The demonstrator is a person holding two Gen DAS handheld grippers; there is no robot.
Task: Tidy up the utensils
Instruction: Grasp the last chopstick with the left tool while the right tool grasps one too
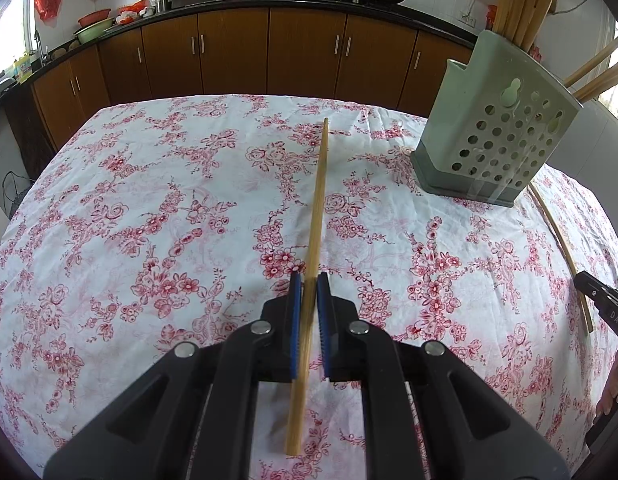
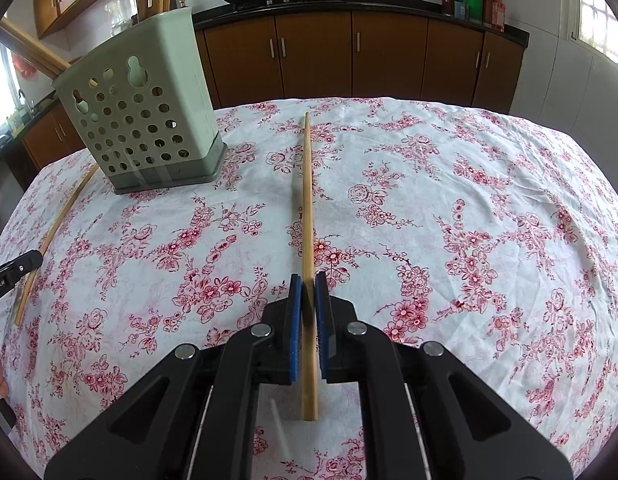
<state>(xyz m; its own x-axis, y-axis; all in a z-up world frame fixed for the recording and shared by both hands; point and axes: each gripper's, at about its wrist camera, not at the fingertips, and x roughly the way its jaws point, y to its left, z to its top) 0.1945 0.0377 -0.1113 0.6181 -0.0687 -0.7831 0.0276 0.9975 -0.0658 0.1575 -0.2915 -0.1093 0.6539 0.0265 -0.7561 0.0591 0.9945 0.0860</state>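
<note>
On the floral-clothed counter (image 1: 149,200), the green holder (image 1: 489,136) stands at our left claw's (image 1: 309,292) two o'clock and our right claw's (image 2: 308,292) ten. Each claw pinches a chopstick (image 1: 317,208) (image 2: 307,200) pointing twelve; a third chopstick (image 1: 565,252) lies between them.

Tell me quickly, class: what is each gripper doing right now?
Left gripper: shut on a chopstick.
Right gripper: shut on another chopstick.
</note>
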